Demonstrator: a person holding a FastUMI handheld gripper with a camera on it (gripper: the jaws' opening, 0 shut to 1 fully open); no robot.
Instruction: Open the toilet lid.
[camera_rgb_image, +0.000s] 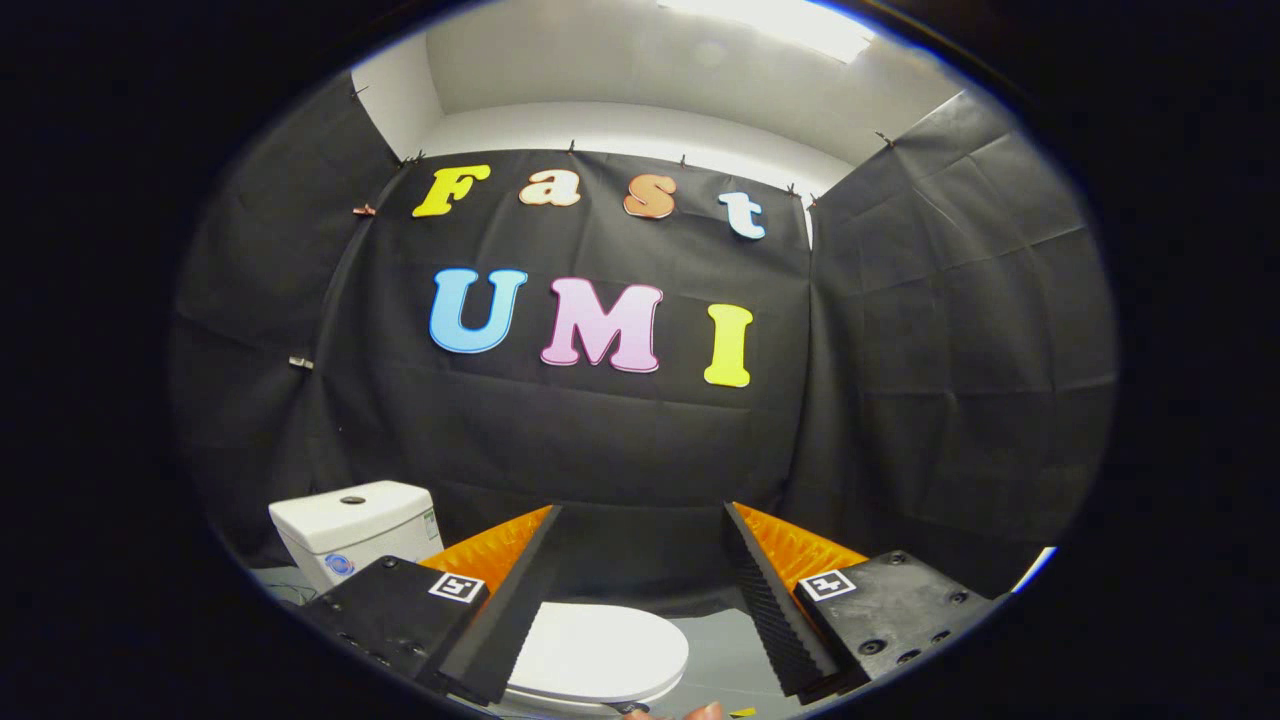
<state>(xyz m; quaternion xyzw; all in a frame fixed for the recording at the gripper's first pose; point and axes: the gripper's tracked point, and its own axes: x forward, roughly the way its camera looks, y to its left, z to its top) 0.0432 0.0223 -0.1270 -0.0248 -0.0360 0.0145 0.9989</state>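
Note:
A white toilet stands low in the gripper view, its lid (600, 650) lying flat and closed over the bowl. Its white tank (350, 525) with a round flush button on top sits behind and to the left, past my left finger. My gripper (640, 520) is held well above the toilet, fingers spread wide apart with nothing between them. The lid lies below the gap between the fingers, closer to the left finger (510, 600), and is not touched. The right finger (765, 590) hangs over the floor beside the bowl.
Black cloth walls (930, 380) close the booth on the far side and both flanks. Grey floor (725, 655) shows to the right of the bowl. A fingertip (705, 711) of a person's hand peeks in at the very bottom.

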